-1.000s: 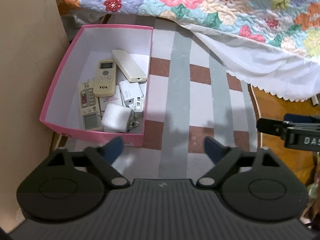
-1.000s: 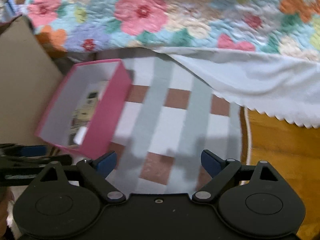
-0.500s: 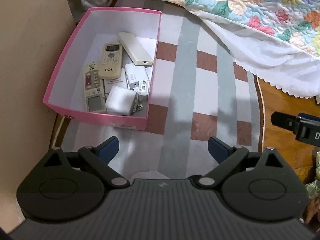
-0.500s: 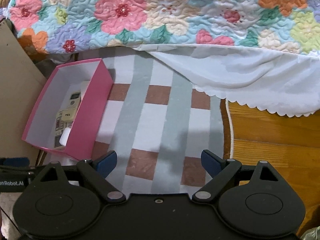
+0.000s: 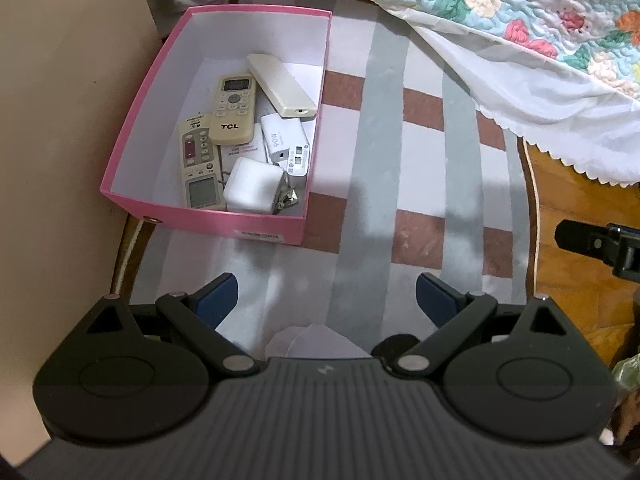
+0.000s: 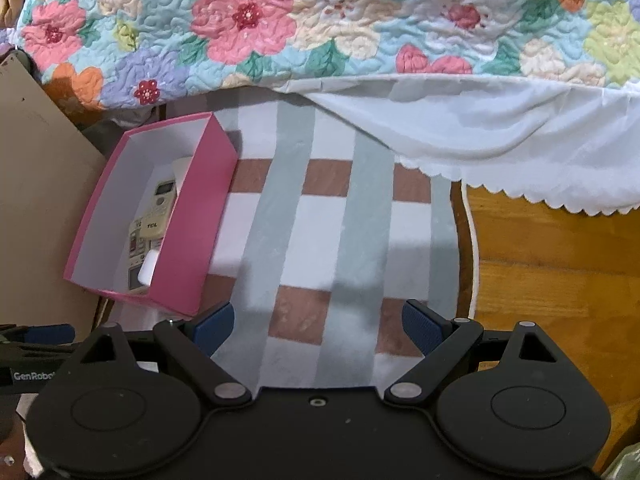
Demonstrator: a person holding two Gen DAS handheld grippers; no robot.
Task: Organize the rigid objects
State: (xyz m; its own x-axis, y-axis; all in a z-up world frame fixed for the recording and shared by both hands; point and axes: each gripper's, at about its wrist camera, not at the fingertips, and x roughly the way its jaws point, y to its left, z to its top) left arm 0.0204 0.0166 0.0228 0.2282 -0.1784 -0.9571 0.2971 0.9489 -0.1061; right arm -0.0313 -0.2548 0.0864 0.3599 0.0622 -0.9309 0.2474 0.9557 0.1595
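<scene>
Pink box [image 5: 256, 232] beyond left hand-held gripper [image 5: 326, 298]

Dim warm indoor light, soft shadows (fisheye-curved edges), mild blur

My black grippers carry blue pads [image 5: 218, 296], the box [image 5: 216, 220] is pink outside and white inside with cream remotes [image 5: 233, 109] and white chargers [image 5: 253, 185], the rug [image 6: 320, 216] is checked grey-green, white and brown, and the quilt [image 6: 320, 20] is flowered pastel.
</scene>
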